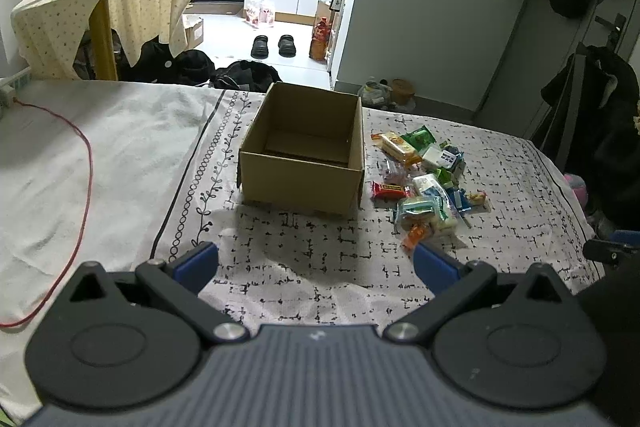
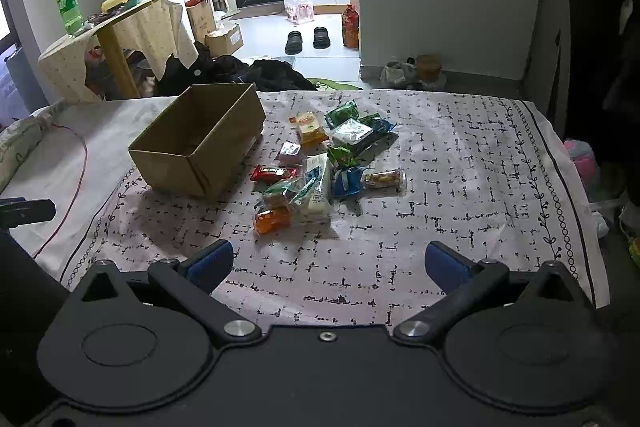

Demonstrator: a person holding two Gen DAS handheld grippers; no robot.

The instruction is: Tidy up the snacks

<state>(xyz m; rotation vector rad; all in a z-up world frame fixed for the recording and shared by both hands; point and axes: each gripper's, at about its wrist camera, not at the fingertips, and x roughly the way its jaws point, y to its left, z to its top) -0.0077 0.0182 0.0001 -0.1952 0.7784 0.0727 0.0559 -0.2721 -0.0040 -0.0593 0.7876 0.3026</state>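
An open cardboard box [image 1: 302,151] stands empty on the patterned bedsheet [image 2: 460,163]. Just to the right of the box lies a loose pile of snack packets [image 2: 324,159], among them a red bar [image 2: 275,172] nearest the box and an orange packet [image 2: 272,219] at the pile's near end. The left tool [image 1: 316,263] and the right tool [image 2: 329,259] both hover near the box with fingers spread wide, holding nothing.
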